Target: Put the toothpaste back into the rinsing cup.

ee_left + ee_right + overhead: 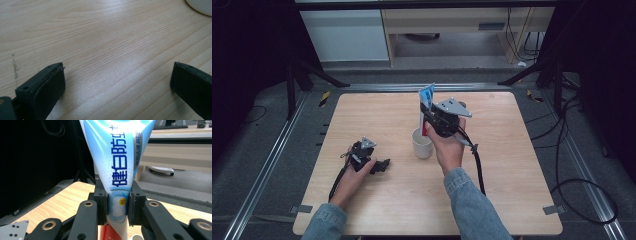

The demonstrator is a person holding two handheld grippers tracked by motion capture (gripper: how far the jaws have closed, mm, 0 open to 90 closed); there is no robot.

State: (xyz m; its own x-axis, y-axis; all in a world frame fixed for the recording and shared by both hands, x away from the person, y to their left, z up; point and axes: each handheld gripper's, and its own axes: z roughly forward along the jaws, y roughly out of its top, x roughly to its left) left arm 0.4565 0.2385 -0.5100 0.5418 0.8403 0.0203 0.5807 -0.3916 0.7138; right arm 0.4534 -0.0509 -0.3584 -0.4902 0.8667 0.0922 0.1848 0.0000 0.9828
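Your right gripper (pixel 430 122) pinches a blue-and-white plastic toothpaste tube with a red lower end (pixel 117 170), held upright with the flat crimped end up and the red end pointing down. In the right gripper view the two black pads press on the tube's sides just above the red part. From the high view the tube stands over the small white round cup (pixel 422 142) near the middle of the pale wooden table (pixel 512 200), its lower end at or just inside the cup's mouth.

The step in hand looks like standing the tube in the cup. The next move calls for lowering it straight down until the red end rests on the cup's bottom, and only then spreading the jaws, or the tube may tip the cup.

Your left gripper (pixel 377 164) rests on the table off to the cup's left, jaws spread wide with nothing but bare wood between them.

The gripper and your hand hide the tube's lower end from above, so you cannot tell how deep it sits. In the right gripper view only a sliver of the cup's rim (pixel 136 237) peeks out at the bottom edge, and the tube's cap is out of sight.
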